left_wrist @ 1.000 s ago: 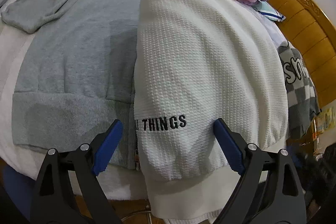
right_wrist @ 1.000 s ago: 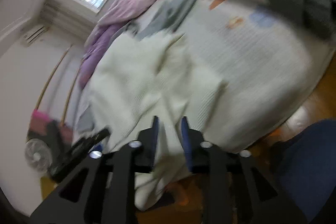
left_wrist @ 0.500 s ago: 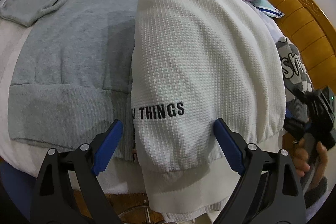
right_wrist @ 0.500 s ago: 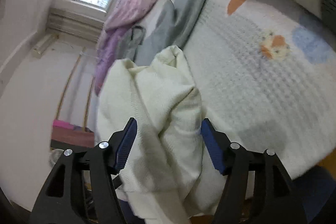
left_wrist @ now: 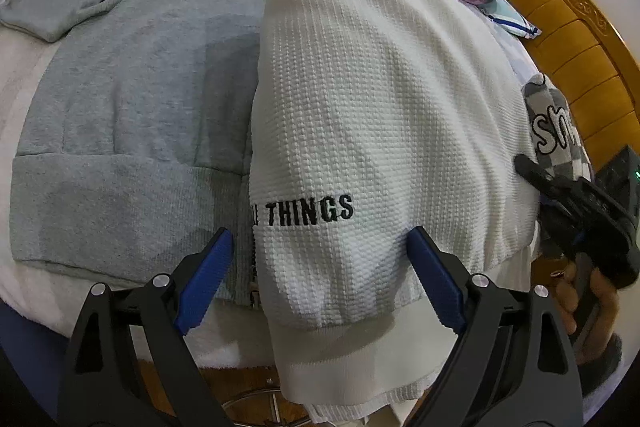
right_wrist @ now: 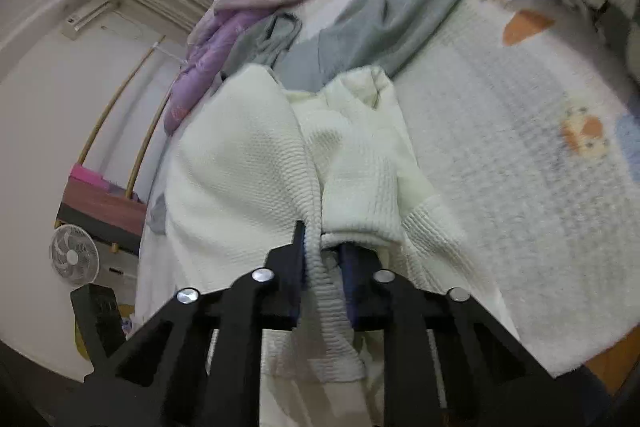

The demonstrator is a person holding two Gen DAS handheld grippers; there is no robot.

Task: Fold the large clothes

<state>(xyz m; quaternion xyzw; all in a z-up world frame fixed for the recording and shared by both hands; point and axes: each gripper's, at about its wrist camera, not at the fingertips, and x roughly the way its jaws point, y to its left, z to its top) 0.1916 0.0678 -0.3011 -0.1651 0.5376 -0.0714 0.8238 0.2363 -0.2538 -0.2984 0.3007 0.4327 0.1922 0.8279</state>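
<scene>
Bedding [right_wrist: 520,163] fills the right of the right wrist view, a pale quilted cover with small printed figures. On it lies the grey hoodie [left_wrist: 132,115], spread flat across the left half of the left wrist view. The white sweater [left_wrist: 368,123], the thing being folded, lies over the hoodie's right side in the middle of that frame, already doubled lengthwise, its ribbed hem hanging off the bed edge at the bottom.

The left tongs [left_wrist: 320,267] are spread wide, holding nothing, poised over the hem. The right tongs [right_wrist: 322,259] are clenched on a ribbed edge of the sweater, probably a cuff or hem, though blur makes that uncertain.

Risks, as I judge them: the pinch takes only a narrow ridge of knit, so a pull could slip it free and undo the fold. Dragging the sweater could also rumple the hoodie underneath, since the two touch. The overhanging hem may pull the cloth toward the floor.

No containers show in either view.
</scene>
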